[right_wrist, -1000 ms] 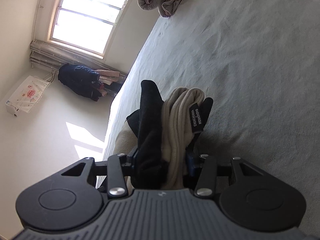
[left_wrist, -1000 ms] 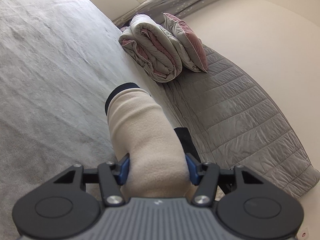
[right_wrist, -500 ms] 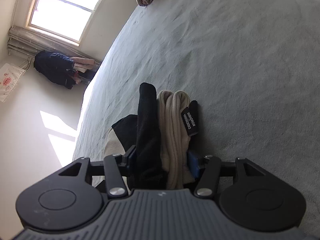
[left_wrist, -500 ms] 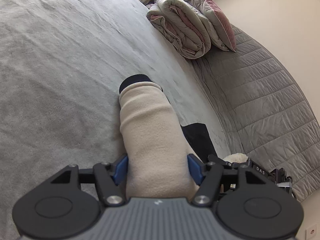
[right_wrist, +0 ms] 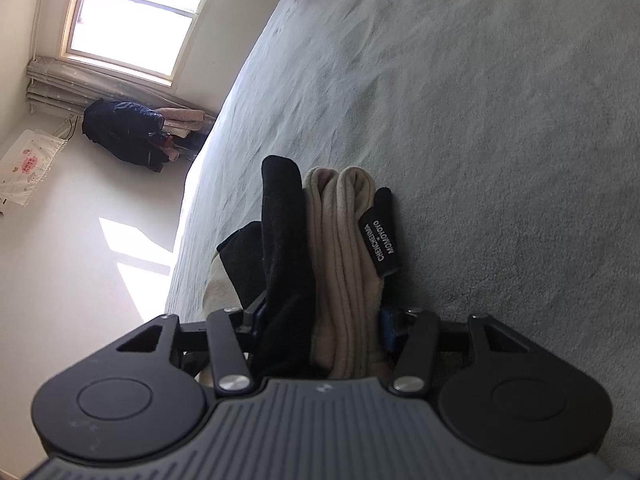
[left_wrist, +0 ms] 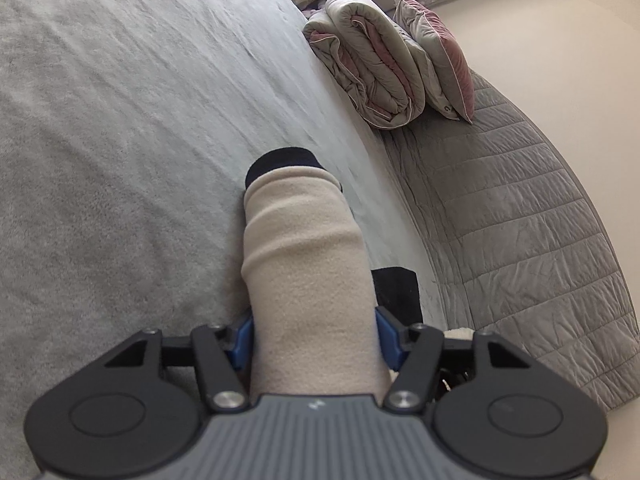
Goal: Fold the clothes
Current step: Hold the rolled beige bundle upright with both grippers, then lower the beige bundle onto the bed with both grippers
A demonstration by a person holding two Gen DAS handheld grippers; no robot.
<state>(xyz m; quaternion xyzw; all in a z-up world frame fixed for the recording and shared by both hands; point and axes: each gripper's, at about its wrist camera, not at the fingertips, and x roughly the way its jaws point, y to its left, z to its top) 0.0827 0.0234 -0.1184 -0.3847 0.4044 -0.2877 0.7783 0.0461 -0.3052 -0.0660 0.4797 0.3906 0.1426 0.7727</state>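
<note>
Your left gripper (left_wrist: pixel 314 336) is clamped on a thick roll of the cream fleece garment (left_wrist: pixel 304 264), blue pads (left_wrist: pixel 242 340) pressed into the cloth on both sides, after its jaws have just been closing in on it. The fold sticks out ahead of the fingers, its dark cuff (left_wrist: pixel 280 160) at the far end, over the pale grey bedspread (left_wrist: pixel 120 120). A black flap of the same garment hangs down to the right of the roll. Over on your right gripper (right_wrist: pixel 320 320), the jaws have just been closing too, and they pinch a bunched stack: a black layer (right_wrist: pixel 280 240) on the left, ridged cream folds (right_wrist: pixel 344 248) on the right, with a black brand label (right_wrist: pixel 380 236) standing up at the edge. That bundle sits just above the bedspread (right_wrist: pixel 480 120), near the bed's side edge. Up at the far end in the left view, a rolled duvet (left_wrist: pixel 368 64) and a pink-faced pillow (left_wrist: pixel 440 52) lean together, beside a quilted grey cover (left_wrist: pixel 520 220). In the right view a bright window (right_wrist: pixel 136 12) lights the floor, with dark clothes (right_wrist: pixel 124 132) heaped beneath it.
</note>
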